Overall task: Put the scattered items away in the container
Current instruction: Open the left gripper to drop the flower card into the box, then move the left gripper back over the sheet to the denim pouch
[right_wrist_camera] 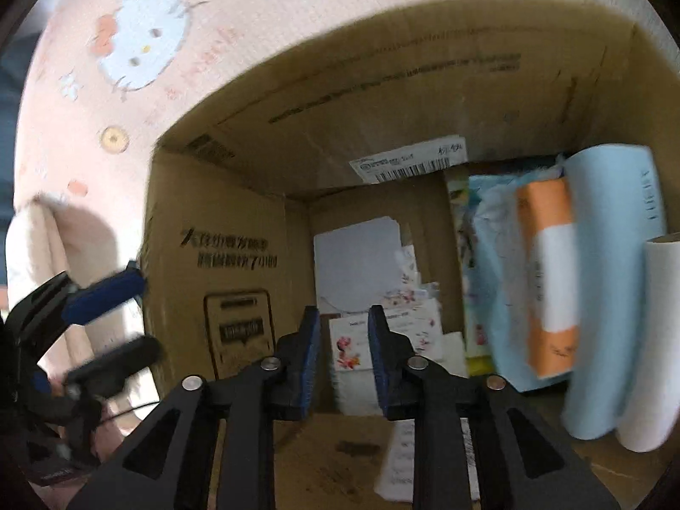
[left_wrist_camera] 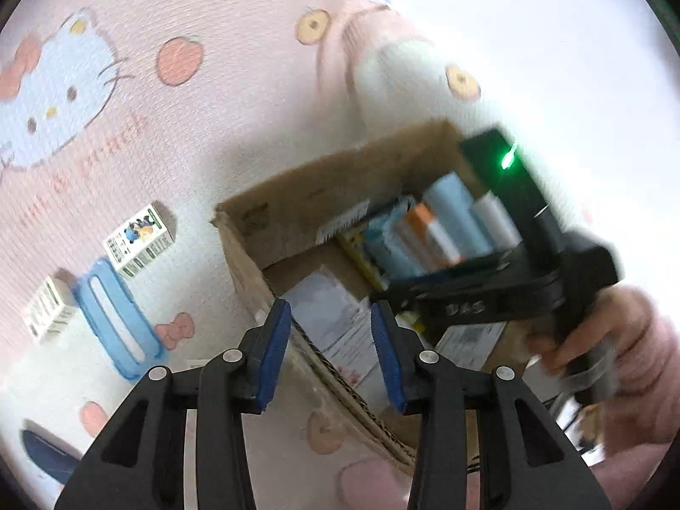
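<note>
Left gripper (left_wrist_camera: 331, 355): jaws parted, nothing held, poised over the near rim of the cardboard box (left_wrist_camera: 272, 212). Right gripper (right_wrist_camera: 343, 363): jaws narrowly parted, empty, inside the box; a barcode label (right_wrist_camera: 408, 163) is seen ahead. Beyond, left: two small cartons (left_wrist_camera: 140, 240), one blue lid (left_wrist_camera: 117, 323), long axis running away, on the cartoon-cat mat (left_wrist_camera: 178, 148).

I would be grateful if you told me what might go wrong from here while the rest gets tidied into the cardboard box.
1. The left claw hovers open and empty over the cardboard box's near wall, beside the right claw, open and empty inside; they might collide.
2. The blue roll, orange pack and white roll lean together inside; a bump might topple them.
3. The small cartons and blue frame remain on the pink mat, easily overlooked.
</note>
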### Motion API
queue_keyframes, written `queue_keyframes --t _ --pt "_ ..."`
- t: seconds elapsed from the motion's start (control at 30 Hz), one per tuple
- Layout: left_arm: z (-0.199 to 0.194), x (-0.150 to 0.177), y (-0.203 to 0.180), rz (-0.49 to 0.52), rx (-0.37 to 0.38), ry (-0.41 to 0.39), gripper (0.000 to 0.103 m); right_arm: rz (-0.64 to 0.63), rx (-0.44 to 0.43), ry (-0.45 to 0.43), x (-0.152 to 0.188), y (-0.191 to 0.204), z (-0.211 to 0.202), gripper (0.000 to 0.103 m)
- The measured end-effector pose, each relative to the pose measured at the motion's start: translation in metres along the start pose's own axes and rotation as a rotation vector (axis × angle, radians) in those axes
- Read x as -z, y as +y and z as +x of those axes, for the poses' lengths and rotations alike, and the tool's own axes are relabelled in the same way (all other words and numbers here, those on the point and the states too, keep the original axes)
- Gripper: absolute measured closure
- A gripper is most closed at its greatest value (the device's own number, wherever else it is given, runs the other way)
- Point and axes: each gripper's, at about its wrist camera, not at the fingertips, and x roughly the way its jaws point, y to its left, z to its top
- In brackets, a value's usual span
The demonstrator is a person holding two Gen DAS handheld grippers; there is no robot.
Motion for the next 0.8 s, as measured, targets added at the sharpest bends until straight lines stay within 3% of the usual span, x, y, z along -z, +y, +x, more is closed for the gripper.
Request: queue_keyframes --t 0.13,0.2,0.23,0.4,0.53,0.63,0.7,0.8 --pt "-0.006 0.002 0.019 -0.04 -0.018 -0.037 0.063 0.05 -0.023 0.028 -0.002 0.002 0.012 0.08" --pt "-0.01 0.006 0.028 -0.055 -0.009 -0.046 0.073 0.086 -0.033 0.04 0.0 0.001 0.014 0.08" --pt "-0.012 0.007 0.032 -0.062 -0.011 -0.054 0.073 0.105 -0.032 0.03 0.001 0.001 0.011 0.08" --pt "-0.021 0.016 0.055 -0.112 -0.03 -0.075 0.073 0.036 0.078 -0.118 0.007 0.029 -0.024 0.08" --pt "-0.03 0.017 0.078 -0.112 -0.072 -0.027 0.073 -0.08 0.146 -0.209 0.011 0.067 -0.049 0.08" --pt "-0.04 0.018 0.096 -0.105 -0.148 -0.001 0.067 -0.182 0.19 -0.261 0.016 0.102 -0.061 0.08" --pt "-0.044 0.022 0.11 -0.101 -0.166 0.0 0.055 -0.243 0.216 -0.281 0.02 0.125 -0.064 0.08" --pt "-0.048 0.033 0.131 -0.112 -0.173 -0.032 0.048 -0.312 0.202 -0.273 0.019 0.156 -0.062 0.08"
